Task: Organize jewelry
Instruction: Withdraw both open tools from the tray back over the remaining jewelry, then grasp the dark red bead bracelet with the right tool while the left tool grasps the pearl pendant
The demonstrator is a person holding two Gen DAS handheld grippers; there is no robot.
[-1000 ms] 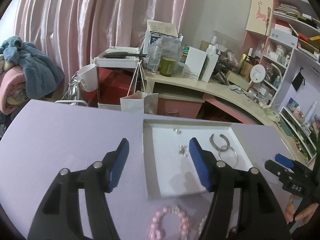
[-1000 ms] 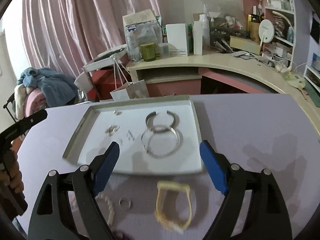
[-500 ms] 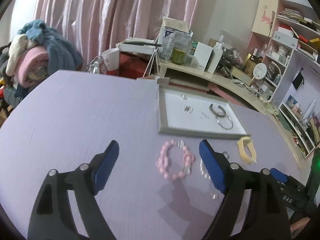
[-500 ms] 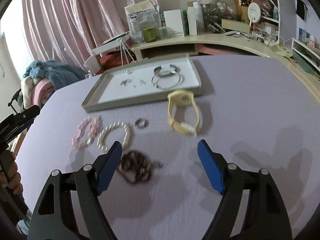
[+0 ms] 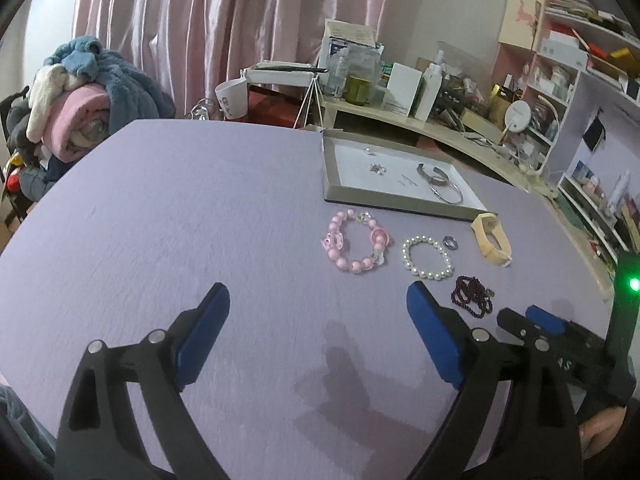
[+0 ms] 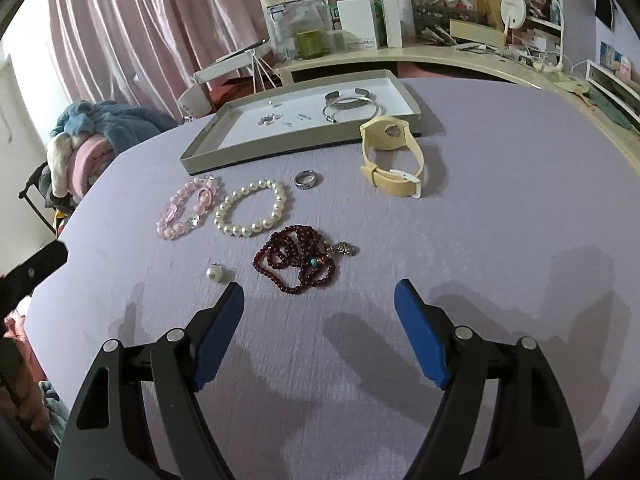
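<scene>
Two grippers: both hover low above the lilac tabletop (image 6: pixel 500 184), aimed at the jewelry.
Left gripper (image 5: pixel 318 322): level and forward-pointing, blue-padded fingers (image 5: pixel 204 332) spread wide, holding and touching nothing.
Right gripper (image 6: pixel 319 308): same pose, blue-padded fingers (image 6: pixel 418 332) wide apart, empty, just short of the dark red bead strand (image 6: pixel 298 258).
Loose pieces: pink bead bracelet (image 6: pixel 188 208), white pearl bracelet (image 6: pixel 252 208), small silver ring (image 6: pixel 306 179), cream-yellow wrist strap (image 6: pixel 392 160) and single pearl (image 6: pixel 214 272) lie on the table in front of the tray.
Shallow grey tray with white lining (image 6: pixel 200 160): holds two silver bangles (image 6: pixel 350 106) and small silver bits (image 6: pixel 270 119).
</scene>
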